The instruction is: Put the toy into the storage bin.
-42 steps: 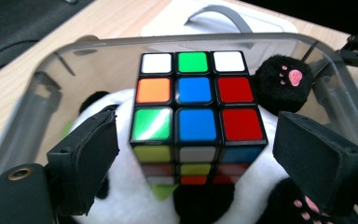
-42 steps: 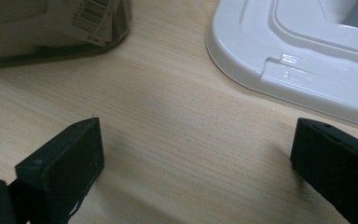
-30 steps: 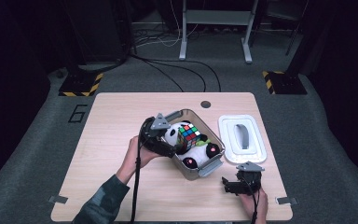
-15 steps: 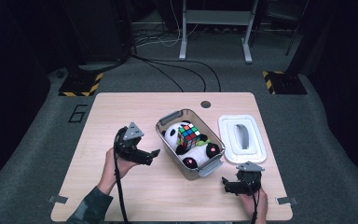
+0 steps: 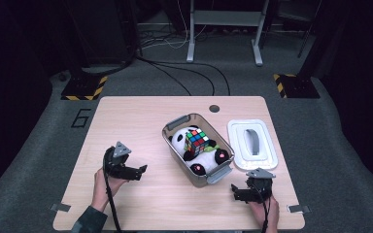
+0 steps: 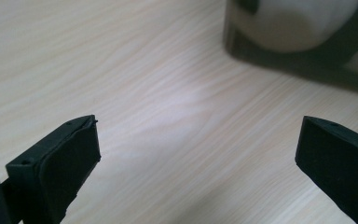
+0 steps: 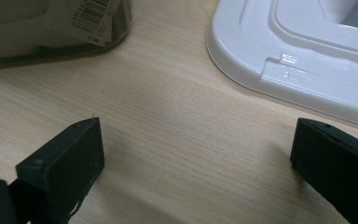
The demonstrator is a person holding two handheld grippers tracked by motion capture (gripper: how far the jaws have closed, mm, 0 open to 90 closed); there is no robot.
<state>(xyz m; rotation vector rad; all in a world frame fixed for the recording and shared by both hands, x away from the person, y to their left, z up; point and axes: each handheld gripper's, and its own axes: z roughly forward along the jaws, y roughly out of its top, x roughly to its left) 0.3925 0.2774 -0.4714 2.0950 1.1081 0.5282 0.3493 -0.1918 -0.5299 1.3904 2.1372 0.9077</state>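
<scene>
Your left gripper (image 5: 137,170) rests low on the table (image 5: 141,116), well apart from the bin (image 5: 175,125) on its right; its jaws stand wide apart with nothing between them. Your right gripper (image 5: 235,190) is near the front edge, just below the bin and the white lid (image 5: 267,160), also released and empty. The bin holds a panda toy (image 5: 180,138) and a colour cube (image 5: 197,141). On the bin wall you see a barcode sticker (image 7: 91,18); its digits are too small to read. A "6" (image 5: 81,118) is marked beside the table.

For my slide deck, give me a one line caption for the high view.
Both open grippers, left and right, rest beside a bin holding a plush panda and puzzle cube.
</scene>
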